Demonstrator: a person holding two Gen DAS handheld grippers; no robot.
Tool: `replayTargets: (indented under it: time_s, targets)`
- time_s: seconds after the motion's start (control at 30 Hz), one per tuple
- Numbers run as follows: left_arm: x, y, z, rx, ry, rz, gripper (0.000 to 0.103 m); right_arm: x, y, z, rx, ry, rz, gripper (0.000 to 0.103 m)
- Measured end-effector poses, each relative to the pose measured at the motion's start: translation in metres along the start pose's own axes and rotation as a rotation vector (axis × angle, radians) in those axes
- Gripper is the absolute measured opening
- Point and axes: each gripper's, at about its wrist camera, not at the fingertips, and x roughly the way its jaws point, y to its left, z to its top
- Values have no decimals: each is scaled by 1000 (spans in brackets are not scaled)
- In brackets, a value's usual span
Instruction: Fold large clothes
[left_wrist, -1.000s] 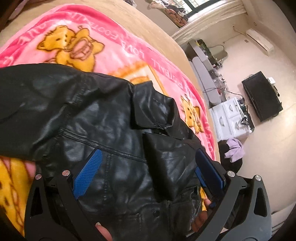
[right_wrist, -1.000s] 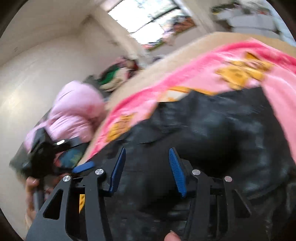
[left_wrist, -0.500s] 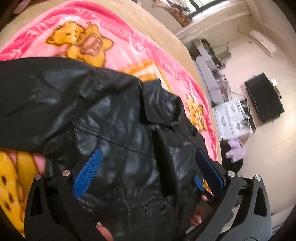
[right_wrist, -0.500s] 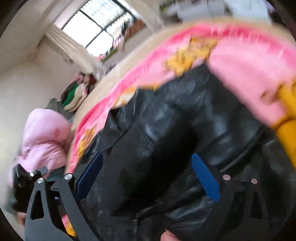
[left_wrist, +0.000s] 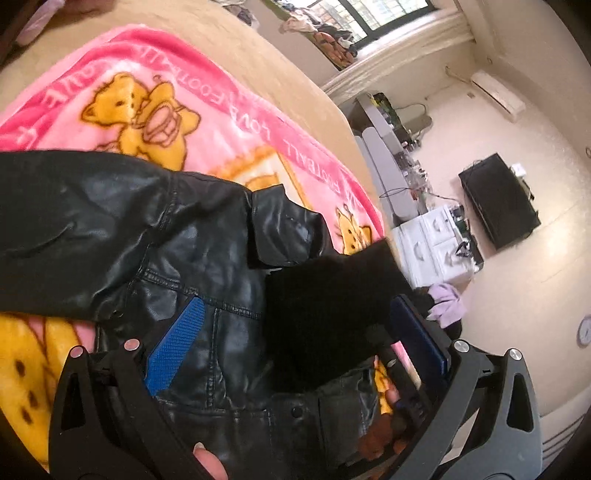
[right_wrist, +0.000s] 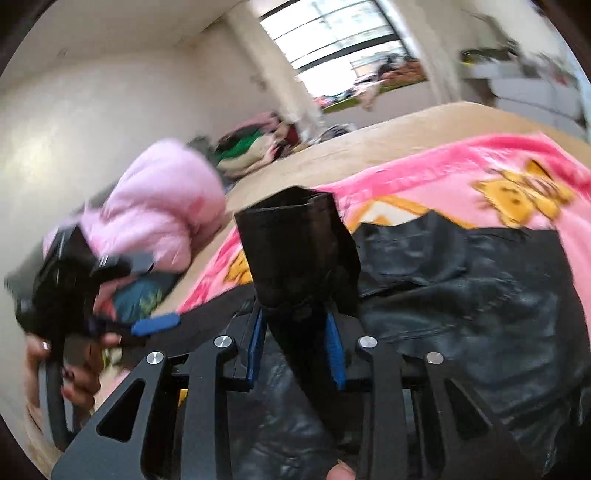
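A black leather jacket (left_wrist: 155, 236) lies spread on a pink bear-print blanket (left_wrist: 155, 110). In the right wrist view my right gripper (right_wrist: 295, 332) has its jaws closing, and both blue pads press on the jacket's sleeve cuff (right_wrist: 291, 243), which stands up out of them. In the left wrist view that same cuff (left_wrist: 325, 295) hangs dark over the jacket front, between the wide-apart fingers of my left gripper (left_wrist: 297, 301). The left gripper is open and its pads touch nothing. It also shows at the left of the right wrist view as the left gripper (right_wrist: 92, 288), held by a hand (right_wrist: 55, 369).
The blanket covers a tan bed (left_wrist: 258, 66). A pink puffy garment (right_wrist: 159, 206) and a pile of clothes (right_wrist: 251, 147) lie at the bed's far side under the window. Beyond the bed edge stand a white drawer unit (left_wrist: 436, 243) and a black box (left_wrist: 498, 206).
The right gripper opened wide over the jacket, then closed on the sleeve cuff and lifted it. The left gripper drew back and up a little, staying open.
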Motion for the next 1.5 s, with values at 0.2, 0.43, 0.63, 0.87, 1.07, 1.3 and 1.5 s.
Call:
replayTargets:
  time_s: [0.2,0.43,0.63,0.87,1.07,1.3,1.5]
  targets:
    - [12,9,-4,-24,41,3,95,24,21,-19,-42,149,79,76]
    - [40,31,-15,-80,125,64,95,0,5,-24,-36,156,87,81]
    - [66,56,-29,-115,198,114,92,-32,-52,-26,35,75,13,81]
    - [80,46,-40,21,190,267,75,-58,-100,-9,122,-22,-69,77]
    - [63,57,-31,-29,132,306,80,-69,-120,-4,154,-58,-97,77]
    - [69,40,-32,74,76,371,26,-73,-129,0,152,-73,-130,70]
    - [46,-13,-33,254,1,283,6,-92,-146,9,160,-136,-196,65]
